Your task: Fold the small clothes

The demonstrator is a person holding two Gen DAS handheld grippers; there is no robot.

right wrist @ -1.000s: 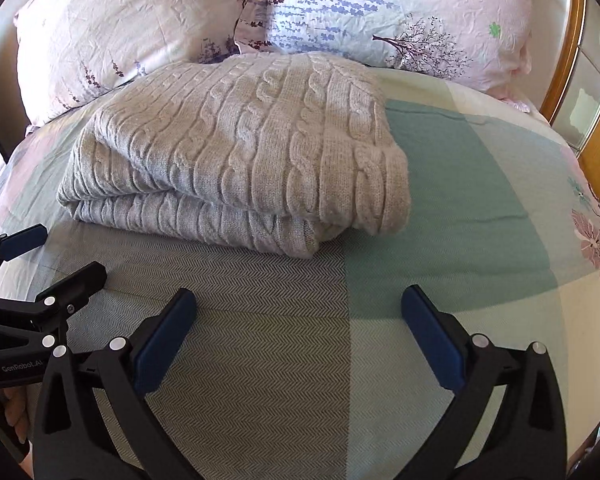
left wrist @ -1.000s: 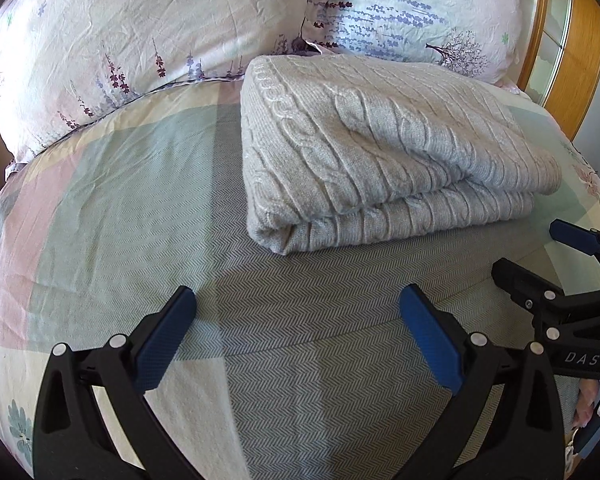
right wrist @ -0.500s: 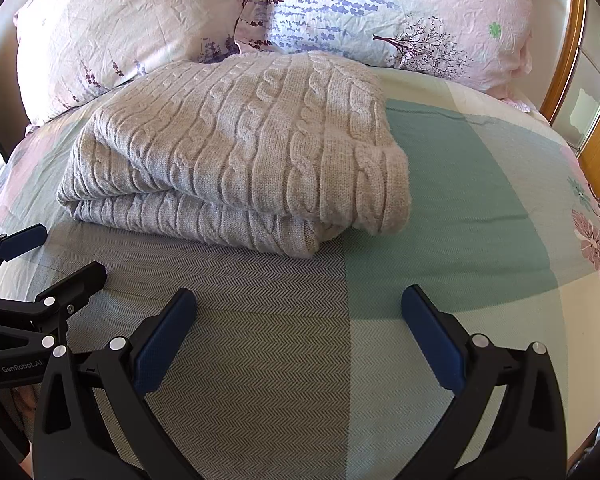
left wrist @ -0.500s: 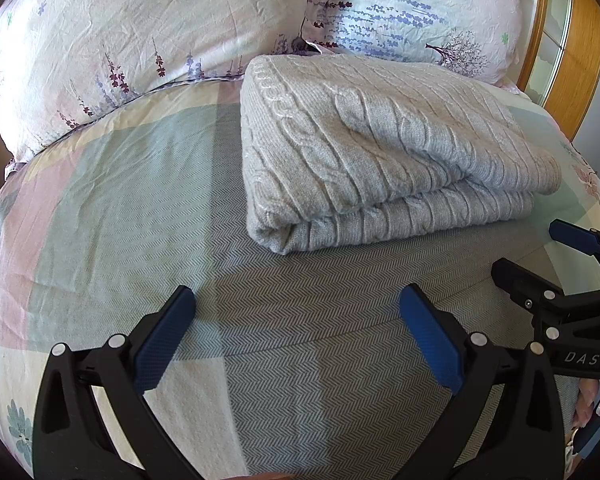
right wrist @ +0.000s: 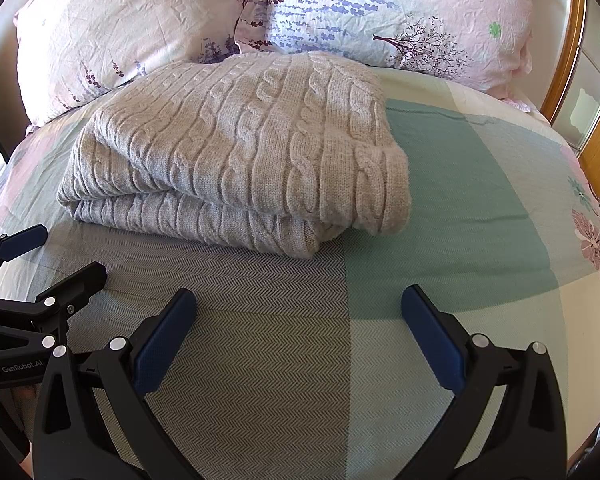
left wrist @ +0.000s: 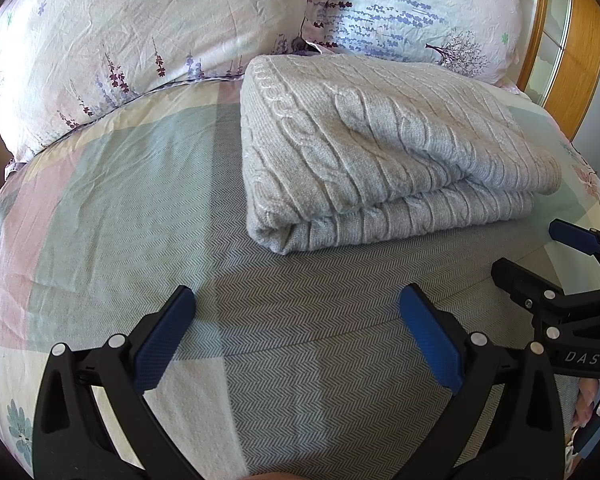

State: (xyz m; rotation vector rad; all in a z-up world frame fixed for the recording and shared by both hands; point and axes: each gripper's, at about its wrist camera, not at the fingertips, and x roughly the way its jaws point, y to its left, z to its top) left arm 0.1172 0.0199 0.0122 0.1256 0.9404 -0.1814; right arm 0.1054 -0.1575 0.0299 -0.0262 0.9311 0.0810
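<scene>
- Bed sheet: patchwork of herringbone and pastel panels, mostly flat; one faint crease runs across it near the grippers.
- Pillows: two floral ones propped at the head of the bed, just behind the garment.
- Sweater: grey cable knit, folded into a thick stack and lying on the sheet against the pillows. Top layer overhangs the lower on the right side. Fold looks finished; judgement only.
- Left gripper: jaws spread wide, holding nothing, hovering over bare sheet short of the sweater.
- Right gripper: also spread, empty, same stand-off.
- Risk: the bulky knit is springy; a nudge to the overhanging lip could let the stack slump open.
- Risk: a low pass could pinch the sheet and drag the stack with it.
</scene>
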